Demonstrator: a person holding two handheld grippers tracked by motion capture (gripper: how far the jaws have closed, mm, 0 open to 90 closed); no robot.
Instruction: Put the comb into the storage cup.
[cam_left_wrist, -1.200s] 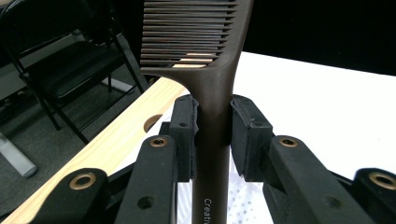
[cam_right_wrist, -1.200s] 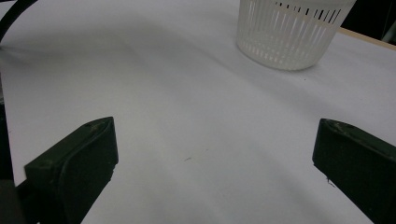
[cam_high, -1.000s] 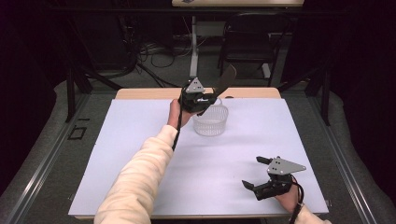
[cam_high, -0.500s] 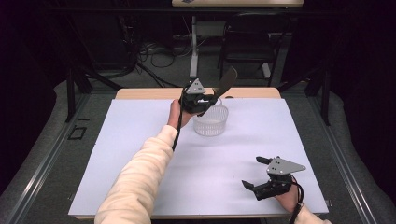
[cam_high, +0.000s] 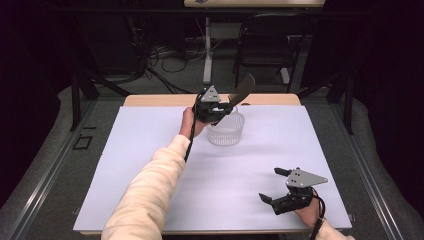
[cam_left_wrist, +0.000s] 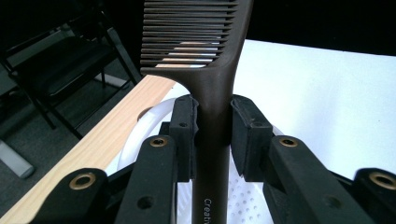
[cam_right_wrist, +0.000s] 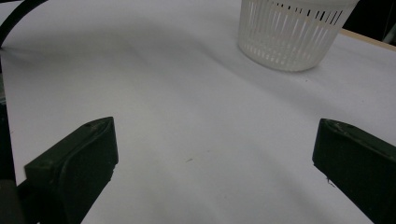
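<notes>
Counter: a white sheet (cam_high: 150, 165) is laid over a wooden counter (cam_high: 150, 100), whose bare strip is seen along the far edge.
Room: dark; a chair (cam_high: 267, 40), cables on the floor and a pale post are seen beyond the counter.
Basket: a white slotted basket (cam_high: 226, 131) is stood near the far edge of the sheet, upright.
Comb: a brown comb (cam_high: 242, 90) is held above the basket's rim, at its far left side.
Left gripper: the left gripper (cam_high: 216, 111) is held over the basket; its fingers (cam_left_wrist: 184, 128) are clamped on the comb's handle.
Right gripper: the right gripper (cam_high: 274, 185) is rested near the sheet's near right corner, well apart from the basket; its fingers (cam_right_wrist: 74, 161) are spread wide with nothing between them.
Left gripper view: the comb's teeth and lettering on the handle are resolved, and the basket's dotted floor is seen below.
Right gripper view: the basket's side slots (cam_right_wrist: 292, 35) are shown.
Axis: the comb's long axis is tilted up and away to the right in the high view, teeth end uppermost, handle end down toward the basket.
</notes>
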